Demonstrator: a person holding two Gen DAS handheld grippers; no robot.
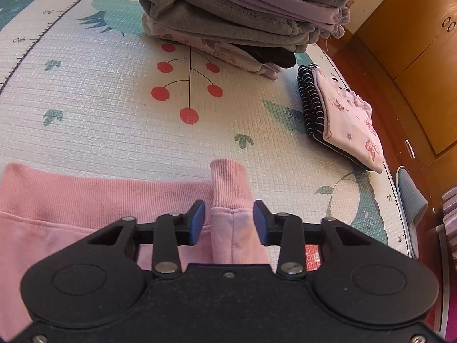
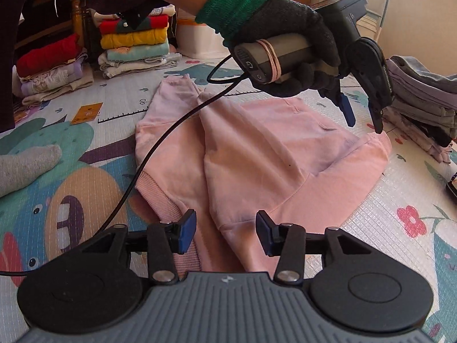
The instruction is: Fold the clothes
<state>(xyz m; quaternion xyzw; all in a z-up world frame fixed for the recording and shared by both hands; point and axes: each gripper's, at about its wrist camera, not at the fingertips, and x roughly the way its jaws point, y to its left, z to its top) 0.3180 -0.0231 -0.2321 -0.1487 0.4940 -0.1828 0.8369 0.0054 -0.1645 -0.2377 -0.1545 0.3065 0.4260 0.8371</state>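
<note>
Looking at a pink sweatshirt (image 2: 285,157) spread out on the play mat (image 1: 100,100), seemingly mid-fold with a sleeve laid over the body. Got the left gripper (image 1: 229,220) straddling that sleeve's ribbed cuff (image 1: 228,183), right where it pokes past the sweatshirt's hem band. Jaws fairly narrow but not pinching, blue pads (image 1: 197,223) clear of the fabric on both sides. Got the right gripper (image 2: 225,228) hanging over the sweatshirt's opposite edge, jaws moderately wide, holding nothing. Biggest worry: closing too shallow and nipping only the top layer of the cuff, or biting too deep, catching the body underneath and dragging the whole fold crooked. Also worth watching the black cable (image 2: 160,143) trailing across the sweatshirt from the gloved hand (image 2: 285,43), pretty easy to snag or rumple the cloth. Can't spot the second sleeve clearly, maybe tucked under. Can't judge how high the left pads sit above the cloth either. Losing the sweatshirt's nearest strip behind both gripper bodies. Just beyond the sweatshirt's hem, a stack of folded clothes (image 1: 242,14), cropped along the top.
</note>
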